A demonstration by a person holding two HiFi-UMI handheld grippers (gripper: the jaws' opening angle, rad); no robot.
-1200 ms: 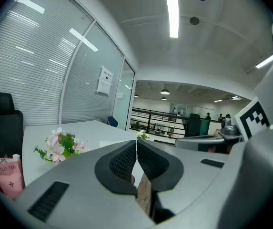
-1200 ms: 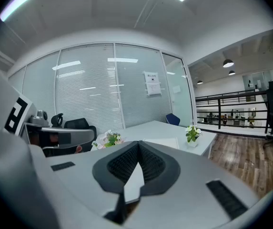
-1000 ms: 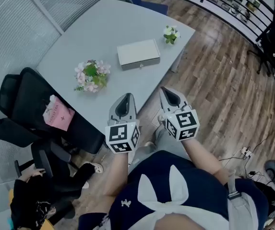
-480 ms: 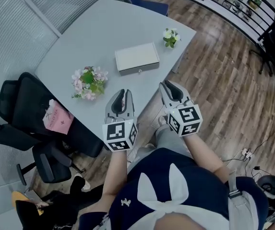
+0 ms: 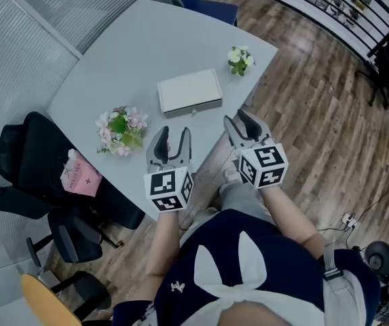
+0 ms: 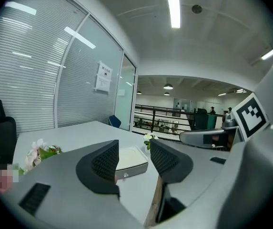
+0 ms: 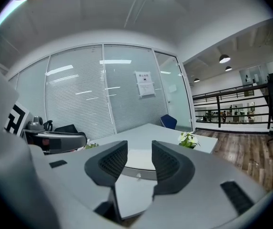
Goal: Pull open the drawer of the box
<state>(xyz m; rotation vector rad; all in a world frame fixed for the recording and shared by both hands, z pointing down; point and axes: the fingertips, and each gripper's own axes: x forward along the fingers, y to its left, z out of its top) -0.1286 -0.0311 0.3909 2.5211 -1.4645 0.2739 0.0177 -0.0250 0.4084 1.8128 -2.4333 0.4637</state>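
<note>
- Left gripper [image 5: 170, 136]: jaws spreading apart, nothing between them; held in the air over the near edge of the table [image 5: 113, 60].
- Right gripper [image 5: 243, 119]: jaws also spreading, nothing between them; held just past the table's near edge, over the wood floor [image 5: 316, 114].
- Box [image 5: 189, 92]: flat, pale, lying on the table ahead of both grippers, apart from each.
- Drawer front faces the person, small knob [image 6: 124, 175] at its middle; drawer looks shut, flush with the box.
- Pink flowers [image 5: 119, 129] lie on the table to the box's left, near the left gripper.
- White flowers [image 5: 239, 60] stand near the table's right corner, beyond the box.
- Black chair [image 5: 31, 161] holding a pink bag [image 5: 80, 174] stands beside the table's left edge.
</note>
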